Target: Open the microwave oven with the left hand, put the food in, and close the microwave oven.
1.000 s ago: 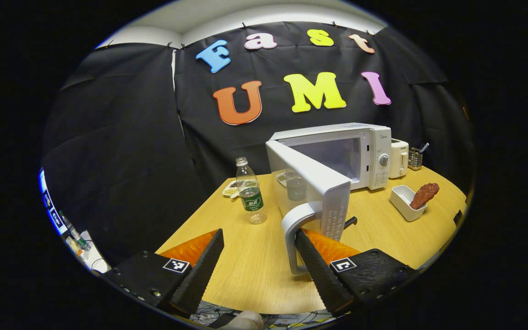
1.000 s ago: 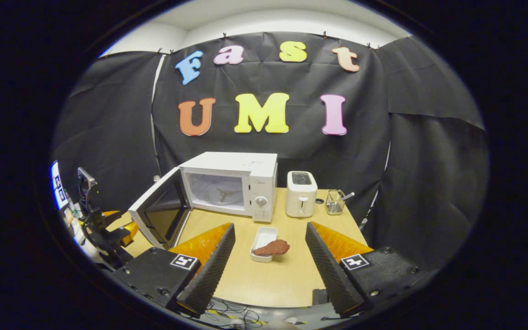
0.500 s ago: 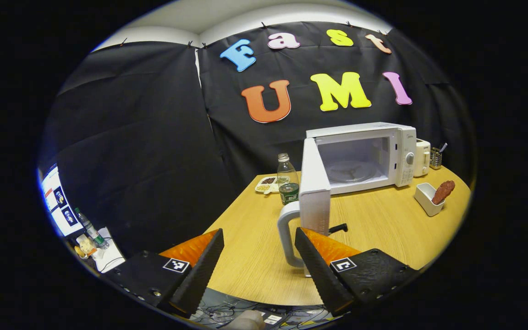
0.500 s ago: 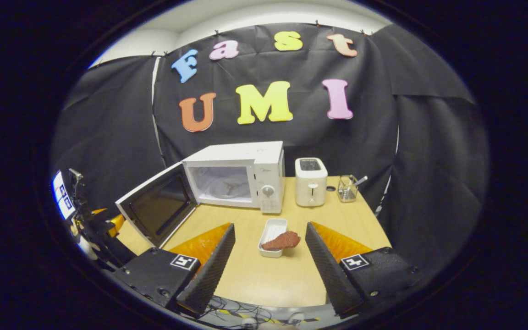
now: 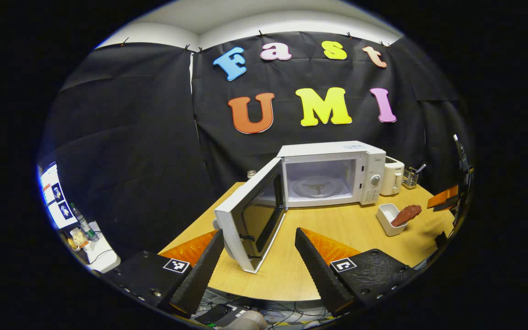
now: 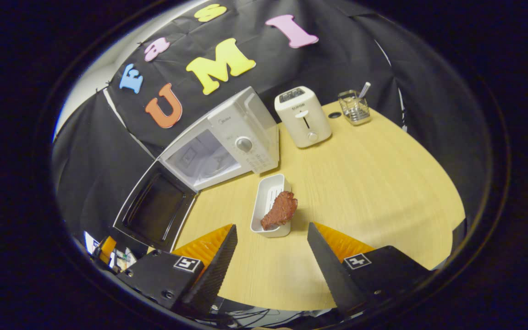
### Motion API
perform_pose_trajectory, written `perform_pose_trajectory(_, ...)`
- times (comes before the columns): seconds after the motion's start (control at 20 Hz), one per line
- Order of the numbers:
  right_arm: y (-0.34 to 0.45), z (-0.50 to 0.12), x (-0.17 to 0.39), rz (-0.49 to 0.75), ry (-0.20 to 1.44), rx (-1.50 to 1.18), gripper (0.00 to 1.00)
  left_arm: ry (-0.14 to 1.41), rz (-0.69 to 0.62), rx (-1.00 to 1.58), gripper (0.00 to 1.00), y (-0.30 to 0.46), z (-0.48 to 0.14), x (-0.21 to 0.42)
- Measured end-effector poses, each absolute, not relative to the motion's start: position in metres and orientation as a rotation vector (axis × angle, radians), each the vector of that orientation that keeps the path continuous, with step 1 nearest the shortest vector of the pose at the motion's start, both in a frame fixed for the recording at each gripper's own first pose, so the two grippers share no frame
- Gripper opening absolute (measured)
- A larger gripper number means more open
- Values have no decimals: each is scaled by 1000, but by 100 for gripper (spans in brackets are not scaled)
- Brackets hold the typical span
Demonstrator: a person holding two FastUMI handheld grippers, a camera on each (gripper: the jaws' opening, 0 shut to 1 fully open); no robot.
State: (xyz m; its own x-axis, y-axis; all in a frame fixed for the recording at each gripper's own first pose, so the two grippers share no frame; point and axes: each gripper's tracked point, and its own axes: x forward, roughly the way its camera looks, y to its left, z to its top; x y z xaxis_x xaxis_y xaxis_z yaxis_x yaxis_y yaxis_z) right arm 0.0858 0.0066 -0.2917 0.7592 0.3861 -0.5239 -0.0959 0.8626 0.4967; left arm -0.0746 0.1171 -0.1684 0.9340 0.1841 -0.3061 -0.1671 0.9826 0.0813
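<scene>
Microwave sits mid-frame on the desk, door swung wide; left claw released at bottom, grasping nothing. Right claw likewise released, just below the food in its white tray

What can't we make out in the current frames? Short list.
- Microwave door handle, left gripper view: behind the swung-open door.
- Bottle, left gripper view: just the cap clears the door.
- Food underside and the tray floor beneath it, right gripper view: covered by the food.
- Cup contents, right gripper view: too small.
</scene>
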Motion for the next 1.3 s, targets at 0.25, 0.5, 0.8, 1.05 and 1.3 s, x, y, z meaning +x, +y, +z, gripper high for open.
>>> perform_pose_trajectory(0.25,3,-313,132,336,794,610,86,340,211,71,96,73,-156,-53)
perform_pose_trajectory(0.5,14,-328,151,439,960,714,51,365,282,106,96,51,-152,-35)
perform_pose_trajectory(0.8,16,-326,159,483,1004,720,20,400,380,105,96,43,-154,-40)
perform_pose_trajectory(1.05,21,-297,164,507,975,706,17,391,397,147,96,44,-145,-44)
perform_pose_trajectory(1.3,48,-242,165,538,847,686,17,384,326,123,95,42,-156,-39)
